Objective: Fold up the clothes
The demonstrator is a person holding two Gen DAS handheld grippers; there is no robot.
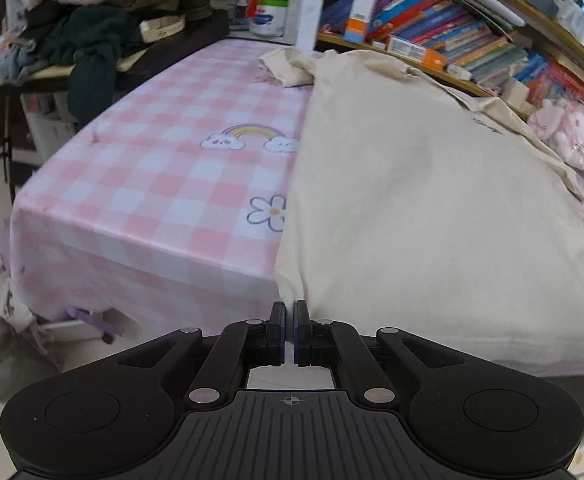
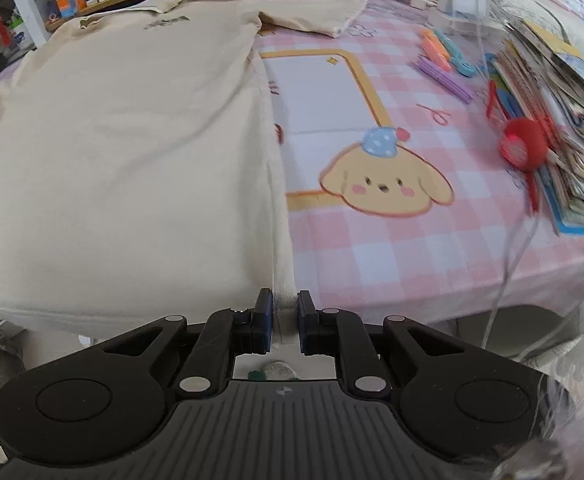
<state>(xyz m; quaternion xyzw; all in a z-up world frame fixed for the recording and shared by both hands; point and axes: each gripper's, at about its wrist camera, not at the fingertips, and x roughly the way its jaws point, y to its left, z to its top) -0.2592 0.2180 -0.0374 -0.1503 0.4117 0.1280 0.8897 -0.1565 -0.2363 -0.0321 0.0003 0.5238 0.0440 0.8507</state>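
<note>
Left wrist view: cream T-shirt [image 1: 432, 208] flat on checked tablecloth [image 1: 164, 176], long axis running away; left gripper [image 1: 290, 320] apparently pinching near-left hem corner, right gripper [image 2: 285, 312] pinching near-right.

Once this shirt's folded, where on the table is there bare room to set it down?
Bare checked cloth left of the shirt, around the rainbow print. Another patch between the shirt and the book stack, over the puppy print. Crowded: pens, books.

A pink checked tablecloth [image 2: 412, 240] carries stacked books [image 2: 564, 128], markers [image 2: 444, 60] and what looks like a red ball [image 2: 522, 148].
</note>
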